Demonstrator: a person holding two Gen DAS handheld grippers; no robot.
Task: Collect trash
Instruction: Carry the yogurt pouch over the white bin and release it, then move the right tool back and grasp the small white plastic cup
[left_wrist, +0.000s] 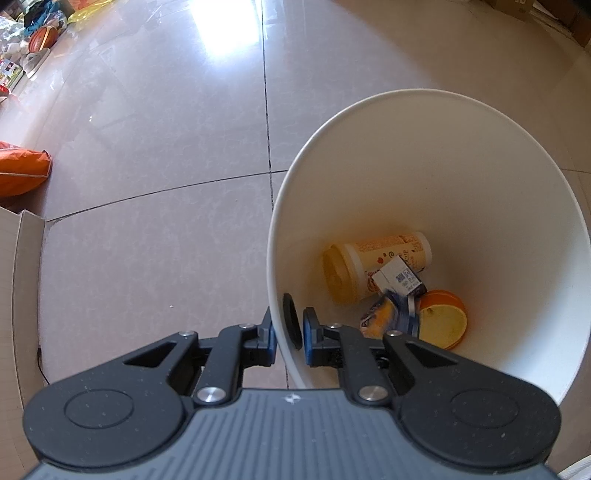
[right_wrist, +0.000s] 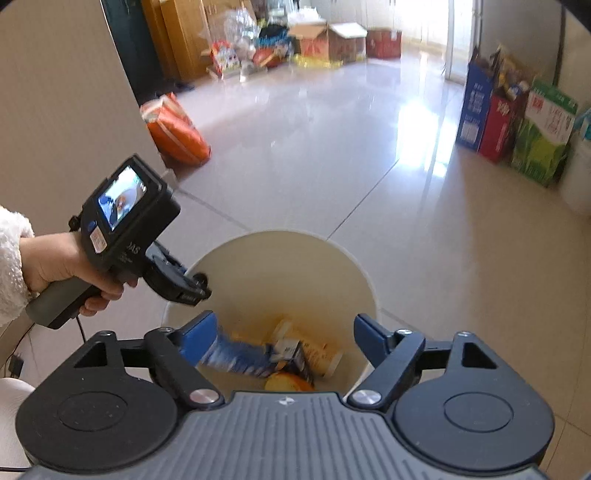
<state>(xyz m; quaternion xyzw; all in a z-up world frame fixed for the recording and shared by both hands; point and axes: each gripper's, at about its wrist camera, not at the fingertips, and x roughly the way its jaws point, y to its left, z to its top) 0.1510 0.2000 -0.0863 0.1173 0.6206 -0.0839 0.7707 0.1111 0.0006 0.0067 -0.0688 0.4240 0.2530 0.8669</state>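
Here, bin (left_wrist: 424, 122) rim pinched by left hand-held gripper (left_wrist: 289, 334)

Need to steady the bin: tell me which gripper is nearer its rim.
Left. The left gripper is shut on the bin rim, one finger inside, one outside. The right gripper hangs open above the bin's mouth.

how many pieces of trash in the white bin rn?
4 visible in the white plastic bin: a yellow-lidded cup on its side, a small white-and-blue carton across it, an orange round tub, and a blue-and-yellow wrapper. More may be hidden underneath.
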